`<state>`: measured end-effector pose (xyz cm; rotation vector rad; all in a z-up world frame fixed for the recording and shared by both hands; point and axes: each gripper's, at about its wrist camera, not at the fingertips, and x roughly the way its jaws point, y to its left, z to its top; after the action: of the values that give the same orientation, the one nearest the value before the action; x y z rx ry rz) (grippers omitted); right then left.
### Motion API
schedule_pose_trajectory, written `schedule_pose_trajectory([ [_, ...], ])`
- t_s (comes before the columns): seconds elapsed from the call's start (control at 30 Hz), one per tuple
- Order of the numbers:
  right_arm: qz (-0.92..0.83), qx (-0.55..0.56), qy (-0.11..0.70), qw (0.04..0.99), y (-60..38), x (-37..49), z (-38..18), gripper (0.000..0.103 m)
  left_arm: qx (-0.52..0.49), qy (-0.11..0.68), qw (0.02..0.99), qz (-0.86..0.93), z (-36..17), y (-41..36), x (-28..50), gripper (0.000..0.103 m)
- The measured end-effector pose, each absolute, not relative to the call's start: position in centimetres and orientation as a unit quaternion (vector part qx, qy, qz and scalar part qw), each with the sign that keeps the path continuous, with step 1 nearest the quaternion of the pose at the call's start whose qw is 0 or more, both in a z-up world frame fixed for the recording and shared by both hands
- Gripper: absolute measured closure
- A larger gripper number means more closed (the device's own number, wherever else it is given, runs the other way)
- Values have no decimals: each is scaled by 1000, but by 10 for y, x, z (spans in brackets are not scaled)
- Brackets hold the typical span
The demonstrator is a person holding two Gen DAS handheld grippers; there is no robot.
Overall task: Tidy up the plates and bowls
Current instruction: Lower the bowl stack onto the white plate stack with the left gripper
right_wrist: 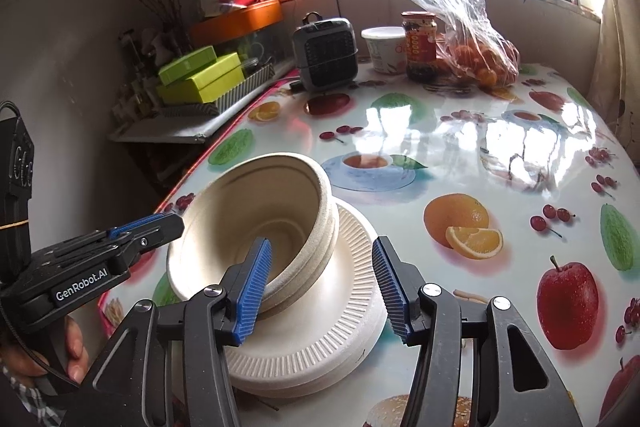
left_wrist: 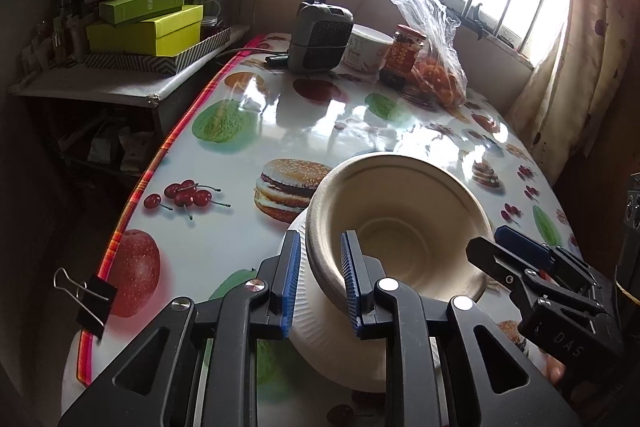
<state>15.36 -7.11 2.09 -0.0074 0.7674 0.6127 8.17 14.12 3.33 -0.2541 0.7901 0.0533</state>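
A stack of beige paper bowls [left_wrist: 400, 227] [right_wrist: 256, 227] rests tilted on a stack of white ribbed paper plates [left_wrist: 328, 339] [right_wrist: 340, 307] at the near end of the fruit-print table. My left gripper [left_wrist: 320, 283] straddles the bowls' near rim with a gap between its pads; I cannot tell whether it grips. It shows at the left in the right wrist view [right_wrist: 160, 223]. My right gripper [right_wrist: 324, 291] is open, its left pad touching the bowls' side, its right pad over the plates. It also shows in the left wrist view [left_wrist: 504, 247].
At the table's far end stand a small grey heater [right_wrist: 326, 57], a white tub [right_wrist: 384, 49], a jar [right_wrist: 420, 45] and a plastic bag of oranges [right_wrist: 476, 55]. A side shelf with green boxes [left_wrist: 148, 27] lies left. A binder clip [left_wrist: 90, 299] grips the table's left edge.
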Motion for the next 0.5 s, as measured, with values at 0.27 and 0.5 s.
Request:
schedule_pose_trajectory([
  [0.27, 284, -26, 333, 899, -86, 133, 24, 44, -69, 358, 929, 58, 34, 127, 56, 81],
  [0.5, 278, -47, 324, 903, -94, 112, 15, 39, -21, 344, 936, 72, 24, 107, 35, 81],
])
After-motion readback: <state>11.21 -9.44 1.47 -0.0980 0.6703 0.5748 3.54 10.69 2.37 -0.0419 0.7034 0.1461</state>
